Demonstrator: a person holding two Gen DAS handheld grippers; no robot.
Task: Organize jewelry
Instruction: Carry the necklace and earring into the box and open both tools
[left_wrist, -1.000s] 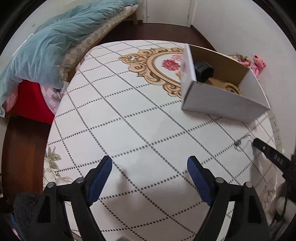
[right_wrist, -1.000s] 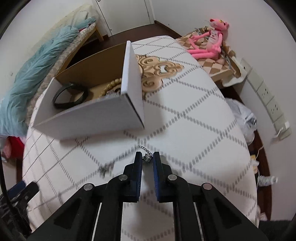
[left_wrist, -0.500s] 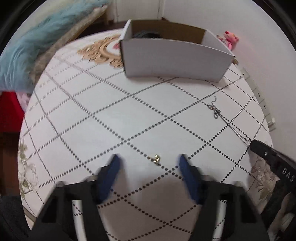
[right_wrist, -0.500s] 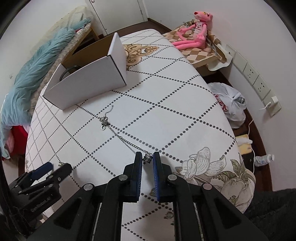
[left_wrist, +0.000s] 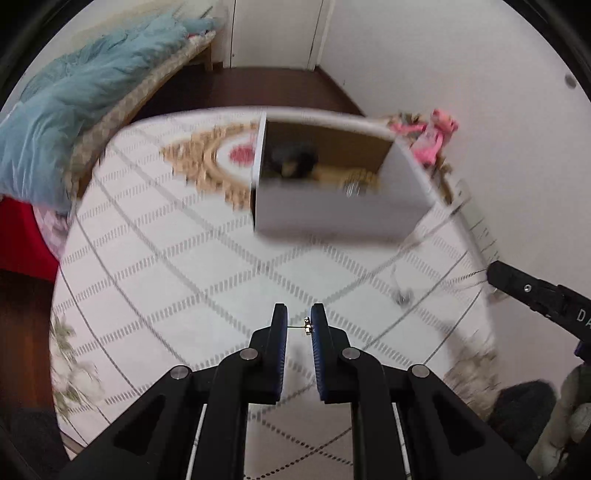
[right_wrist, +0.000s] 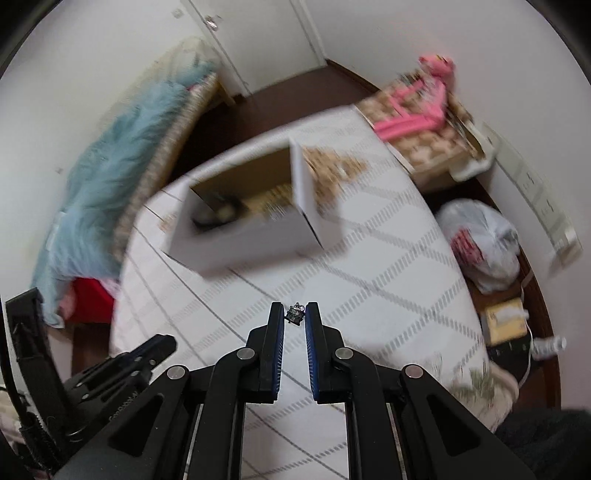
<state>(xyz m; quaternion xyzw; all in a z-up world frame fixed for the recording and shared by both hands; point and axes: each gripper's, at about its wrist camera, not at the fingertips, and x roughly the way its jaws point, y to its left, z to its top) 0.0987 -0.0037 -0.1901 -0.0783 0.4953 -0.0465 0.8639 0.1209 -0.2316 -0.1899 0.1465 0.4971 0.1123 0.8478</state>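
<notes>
So both grippers are up over the worktop (left_wrist: 155, 258), the one with the white cloth and dotted diamond pattern, and everything past them is smeared with blur. The left gripper (left_wrist: 298, 326) has its fingers pulled in close on a tiny gold earring (left_wrist: 306, 326), the thin post lying crosswise in the narrow gap and the little gold bit right against the right-hand blue pad. The right gripper (right_wrist: 295, 317) is pinching a small dark metal charm (right_wrist: 295, 314) right at its fingertips, and from the left camera you can see a fine chain (left_wrist: 458, 282) trailing off its tip down to a blurry pendant (left_wrist: 402, 295) near the cloth; can't tell if that part is touching the surface or hanging just above it. Farther back on the worktop sits the open white cardboard box (left_wrist: 332, 218) with a brown inside, and there's a dark round thing and some gold-looking pieces in there, too blurry to name. A pink plush toy (right_wrist: 417, 110) lies off past the far edge, and a pale blue blanket (left_wrist: 74, 107) is heaped on the bed to the left.
</notes>
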